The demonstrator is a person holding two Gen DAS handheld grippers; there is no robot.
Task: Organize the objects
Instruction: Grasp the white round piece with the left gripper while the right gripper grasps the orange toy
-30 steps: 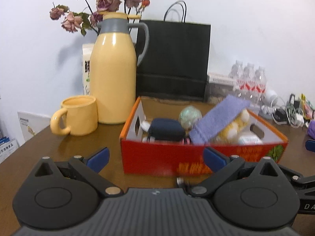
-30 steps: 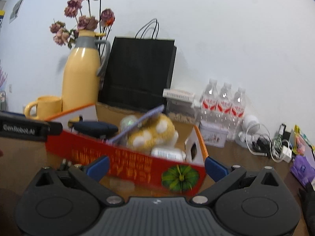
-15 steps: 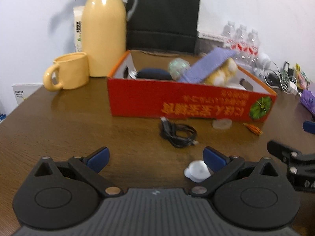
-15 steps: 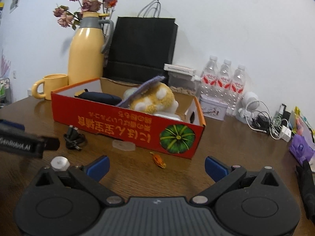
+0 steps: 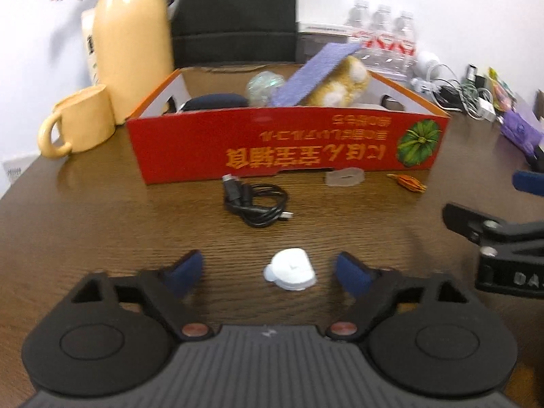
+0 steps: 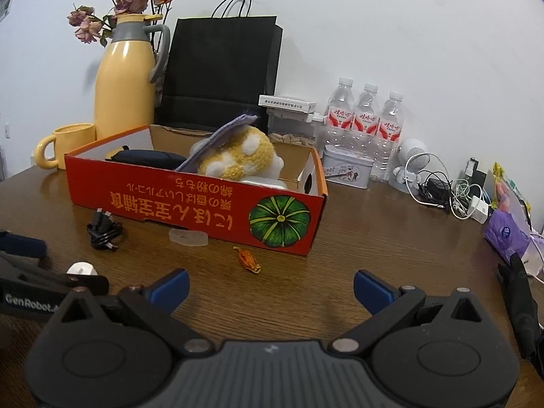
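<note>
Your left gripper dropped toward the table's near edge, jaws closing around the untouched white cap, next for the box

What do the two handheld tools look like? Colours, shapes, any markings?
Both match: matte black plastic, ribbed grey centre panel, two round black discs, copper-coloured pivot pins, angular black linkages with triangular cut-outs, blue pads on the fingertips. The left tool carries white "GenRobot" lettering on its side, seen from the right wrist view. The right tool shows white letters starting "DA", cut off, in the left view. No cables or sleeves visible.
</note>
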